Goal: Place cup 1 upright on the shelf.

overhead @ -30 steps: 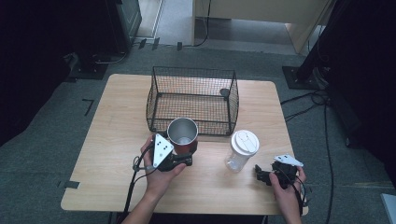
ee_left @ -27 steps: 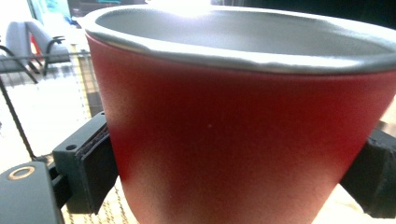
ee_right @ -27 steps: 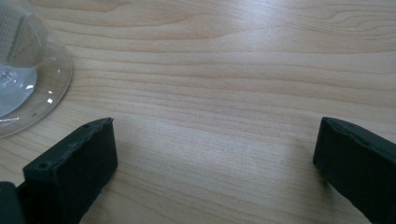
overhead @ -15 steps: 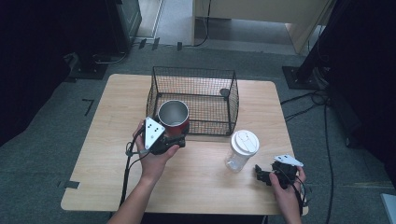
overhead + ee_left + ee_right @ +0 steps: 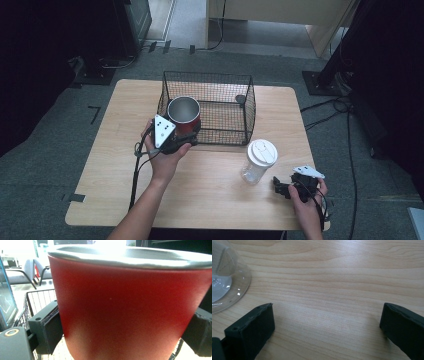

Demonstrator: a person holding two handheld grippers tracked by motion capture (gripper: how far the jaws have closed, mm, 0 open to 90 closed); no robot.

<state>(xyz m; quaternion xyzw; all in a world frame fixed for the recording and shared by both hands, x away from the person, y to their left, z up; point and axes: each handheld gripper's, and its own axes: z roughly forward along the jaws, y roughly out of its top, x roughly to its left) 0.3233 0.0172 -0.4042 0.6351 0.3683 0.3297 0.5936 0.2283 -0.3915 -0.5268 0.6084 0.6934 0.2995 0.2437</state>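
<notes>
- Our left gripper (image 5: 184, 136) has its jaws clamped on the lower wall of the red cup (image 5: 183, 112); in the left gripper view a black pad presses each side of the red cup (image 5: 127, 307), whose steel rim sits level, so we hold it upright.
- From the high view, the cup hangs at the near-left corner of the wire basket (image 5: 247, 107), about at its rim; we cannot tell whether it is over the inside or just short of the near wall.
- We judge the step in hand to be carrying the cup to the basket, with the set-down not yet done.
- The next move calls for clearing the basket's near wall, lowering the cup straight onto its floor, away from the small dark thing (image 5: 240, 99) at the far right corner, and only then letting go.
- Our right gripper (image 5: 281, 186) rests on the table (image 5: 100, 165) at the near right, jaws spread wide with bare wood between them.
- The clear lidded cup (image 5: 259, 161) stands just left of it, waiting.
</notes>
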